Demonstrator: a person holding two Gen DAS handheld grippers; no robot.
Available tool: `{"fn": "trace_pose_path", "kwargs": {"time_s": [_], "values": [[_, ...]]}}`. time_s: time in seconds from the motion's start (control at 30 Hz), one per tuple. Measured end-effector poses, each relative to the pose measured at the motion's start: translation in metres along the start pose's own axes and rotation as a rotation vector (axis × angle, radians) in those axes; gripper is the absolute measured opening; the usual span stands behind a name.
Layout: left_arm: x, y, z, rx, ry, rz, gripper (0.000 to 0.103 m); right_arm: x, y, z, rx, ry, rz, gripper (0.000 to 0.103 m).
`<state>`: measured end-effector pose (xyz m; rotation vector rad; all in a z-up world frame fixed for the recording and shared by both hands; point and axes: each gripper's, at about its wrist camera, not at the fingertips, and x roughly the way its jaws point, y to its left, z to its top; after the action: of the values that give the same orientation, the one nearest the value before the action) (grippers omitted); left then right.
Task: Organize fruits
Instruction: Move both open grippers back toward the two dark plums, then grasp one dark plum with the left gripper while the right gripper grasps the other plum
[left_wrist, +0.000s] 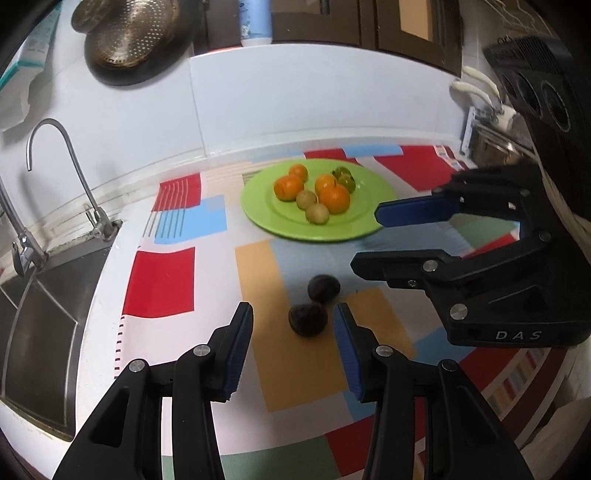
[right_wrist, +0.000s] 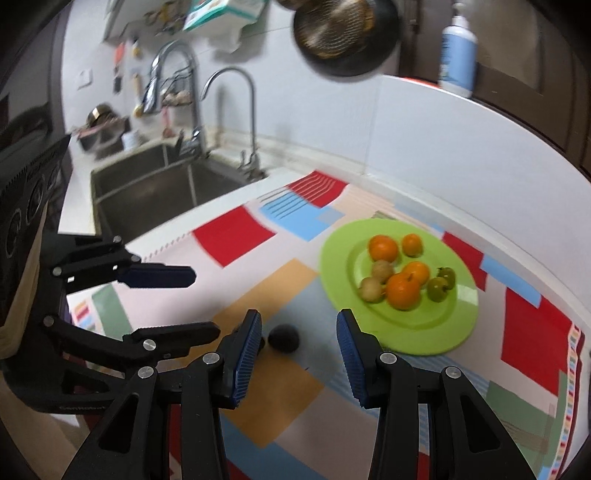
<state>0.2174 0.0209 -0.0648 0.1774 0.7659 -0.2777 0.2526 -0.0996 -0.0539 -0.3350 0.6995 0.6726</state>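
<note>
Left wrist: plate (left_wrist: 373, 218) holds four oranges, two green, two tan fruits; two dark fruits (left_wrist: 323, 288) loose; both grippers parted, empty.

A green plate (left_wrist: 373, 192) lies flat on the patterned counter, holding four oranges (left_wrist: 334, 199), two pale tan fruits (left_wrist: 317, 213) and two green ones (left_wrist: 343, 177) — all clustered together. Two dark round fruits (left_wrist: 308, 319) sit touching, off the plate — nearer the camera.

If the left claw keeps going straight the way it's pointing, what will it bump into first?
Most likely the nearer dark fruit on the patterned mat: it lies just ahead of the open left claw, between its fingertips. A second dark fruit sits right behind it. Depth is hard to judge here.
</note>
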Motion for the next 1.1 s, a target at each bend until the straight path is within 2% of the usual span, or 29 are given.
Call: {"fn": "trace_pose_path", "kwargs": {"time_s": [0.43, 0.8, 0.97, 1.1], "values": [[0.032, -0.007, -0.008, 0.116, 0.028, -0.027, 0.044, 0.041, 0.007, -0.016, -0.237, 0.096, 0.036, 0.043], [0.049, -0.001, -0.008, 0.072, 0.056, -0.059, 0.043, 0.068, 0.0, -0.022, -0.243, 0.107, 0.094, 0.043], [0.053, 0.003, -0.007, 0.037, 0.074, -0.095, 0.031, 0.075, -0.003, -0.02, -0.221, 0.107, 0.121, 0.042], [0.053, 0.006, -0.007, 0.019, 0.075, -0.08, 0.031, 0.078, -0.002, -0.019, -0.201, 0.102, 0.143, 0.037]]}}
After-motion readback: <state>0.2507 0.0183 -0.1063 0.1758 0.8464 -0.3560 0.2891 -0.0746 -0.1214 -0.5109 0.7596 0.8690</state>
